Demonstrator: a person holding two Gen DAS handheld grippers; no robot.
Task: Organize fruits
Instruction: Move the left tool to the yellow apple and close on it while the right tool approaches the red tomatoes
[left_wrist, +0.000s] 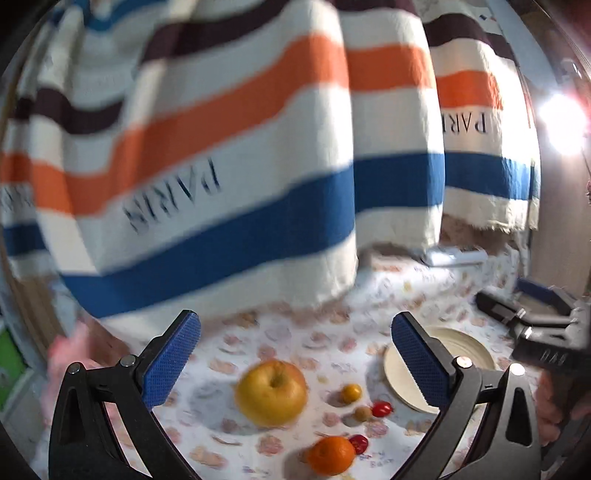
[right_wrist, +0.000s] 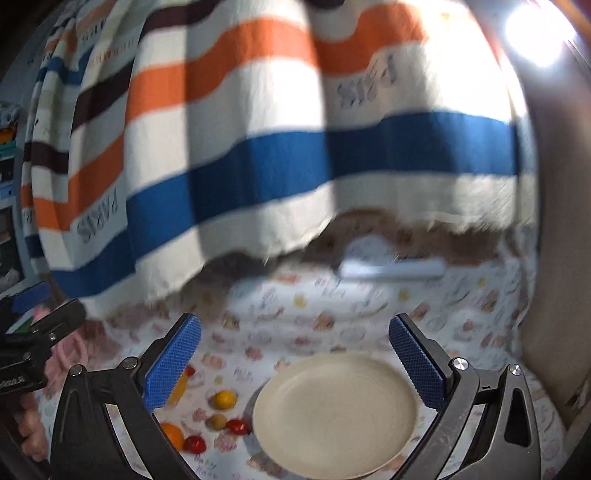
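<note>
A yellow apple (left_wrist: 271, 392) lies on the patterned tablecloth (left_wrist: 295, 332), between and below the open fingers of my left gripper (left_wrist: 295, 362). To its right lie a small yellow fruit (left_wrist: 351, 393), a brownish small fruit (left_wrist: 362, 412), two red cherry tomatoes (left_wrist: 381, 408) (left_wrist: 359, 443) and an orange (left_wrist: 331, 455). A cream plate (left_wrist: 465, 343) lies further right. In the right wrist view the empty plate (right_wrist: 334, 410) lies under my open right gripper (right_wrist: 295, 360); the yellow fruit (right_wrist: 224, 399), tomatoes (right_wrist: 238, 426) and orange (right_wrist: 172, 435) lie to its left.
A striped towel (left_wrist: 221, 147) with orange, blue and brown bands hangs behind the table. A white long object (right_wrist: 391, 271) lies at the back. A bright lamp (left_wrist: 561, 122) glares at the right. The other gripper's black body (left_wrist: 535, 332) shows at the right edge.
</note>
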